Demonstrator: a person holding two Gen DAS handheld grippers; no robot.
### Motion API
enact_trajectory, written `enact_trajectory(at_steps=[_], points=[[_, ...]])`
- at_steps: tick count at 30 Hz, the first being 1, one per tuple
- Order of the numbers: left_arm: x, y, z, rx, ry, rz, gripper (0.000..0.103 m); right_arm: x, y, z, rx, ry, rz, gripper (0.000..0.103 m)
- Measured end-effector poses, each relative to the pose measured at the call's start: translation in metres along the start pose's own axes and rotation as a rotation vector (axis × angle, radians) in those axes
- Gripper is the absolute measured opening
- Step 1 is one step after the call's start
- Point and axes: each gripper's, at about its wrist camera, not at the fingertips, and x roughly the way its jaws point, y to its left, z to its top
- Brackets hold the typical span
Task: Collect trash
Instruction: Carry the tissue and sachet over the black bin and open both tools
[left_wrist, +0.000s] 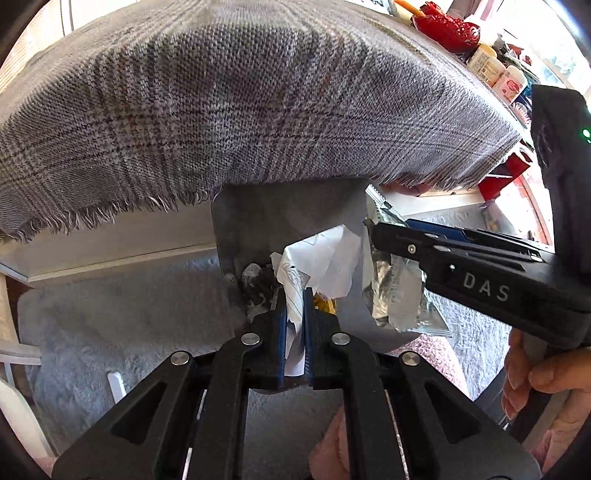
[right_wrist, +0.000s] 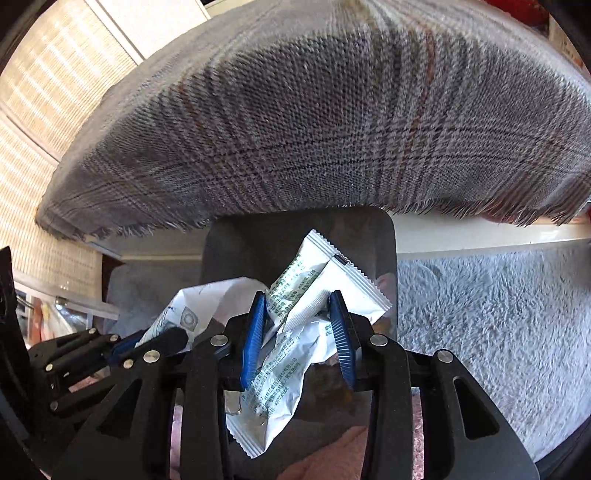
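The left tool (left_wrist: 294, 314) is clamped narrow on one crumpled white paper (left_wrist: 325, 266), its blue pads pressing both sides of the sheet. The paper hangs over the mouth of a grey trash bin (left_wrist: 258, 221), just above the rubbish already inside. In the bin lie dark scraps with a small printed wrapper (left_wrist: 255, 280) and a yellow piece (left_wrist: 325, 304) beside the paper; how many scraps there are cannot be counted.

The right tool (right_wrist: 297, 325) grips one white sachet (right_wrist: 314, 280) with green print, its fingers set fairly wide apart around the crumpled packet, whose silver inner side shows at the torn lower end. This sachet also sits over the same bin (right_wrist: 384, 236), next to the paper (right_wrist: 207, 302). From the left wrist view the sachet (left_wrist: 399, 295) hangs from the right tool (left_wrist: 373, 227) at the bin's right edge.

A grey plaid cloth (left_wrist: 240, 110) with a frayed fringe drapes the desk above the bin. A fluffy grey rug (right_wrist: 498, 332) covers the floor around it.
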Motion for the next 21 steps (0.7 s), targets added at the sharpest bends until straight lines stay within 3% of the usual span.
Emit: enact_trajectory(at_steps=[1, 3, 9, 12, 15, 17, 21], points=[[0.001, 0.0, 0.0, 0.0, -0.001, -0.001, 0.008, 0.002, -0.002, 0.001, 0.01, 0.004, 0.002, 0.042], [0.001, 0.001, 0.0, -0.001, -0.001, 0.007, 0.022, 0.001, -0.003, 0.004, 0.018, 0.0, 0.001, 0.052], [-0.013, 0.005, 0.003, -0.011, -0.06, 0.035, 0.06, -0.014, 0.001, 0.01, 0.009, -0.047, -0.023, 0.067], [-0.031, 0.006, 0.005, -0.012, -0.113, 0.064, 0.076, -0.036, 0.002, 0.011, 0.004, -0.114, -0.059, 0.086], [-0.053, 0.004, 0.007, -0.007, -0.167, 0.084, 0.087, -0.064, 0.004, 0.013, -0.005, -0.191, -0.095, 0.099], [-0.077, -0.002, 0.009, 0.021, -0.231, 0.109, 0.094, -0.086, 0.008, 0.012, -0.018, -0.247, -0.112, 0.1], [-0.122, -0.01, 0.011, 0.063, -0.359, 0.167, 0.095, -0.129, 0.016, 0.009, -0.046, -0.354, -0.117, 0.1]])
